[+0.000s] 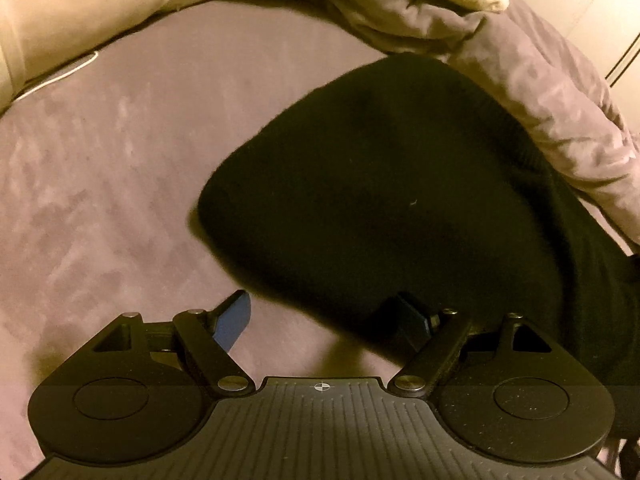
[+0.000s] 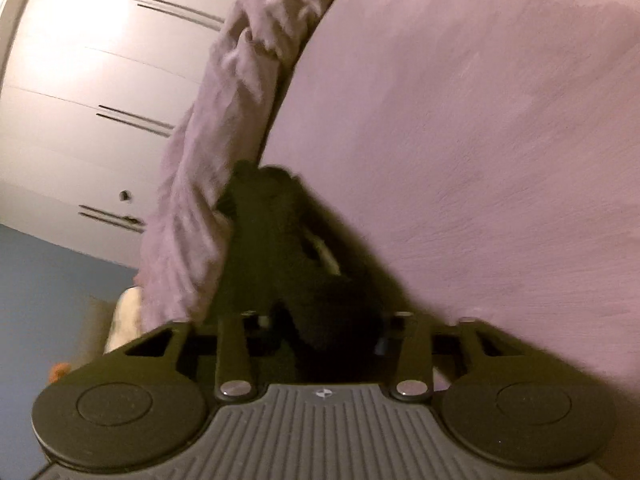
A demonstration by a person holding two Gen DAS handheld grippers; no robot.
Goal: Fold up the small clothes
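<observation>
A home bedroom — shown by a bed spread with a mauve sheet (image 1: pixel 120 160), a rumpled duvet (image 1: pixel 540 92) and cream pillows (image 1: pixel 72 12) heaped along its edge, plus white wardrobe doors (image 2: pixel 88 80) with slim dark handles beside a blue wall (image 2: pixel 48 292).

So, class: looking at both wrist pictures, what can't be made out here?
- What garment the black cloth is: left view, too dark, cut off at the right edge.
- Right claw tips: right view, hidden in the cloth, blurred.
- Left claw right finger: dark against the cloth, contact unclear.
</observation>
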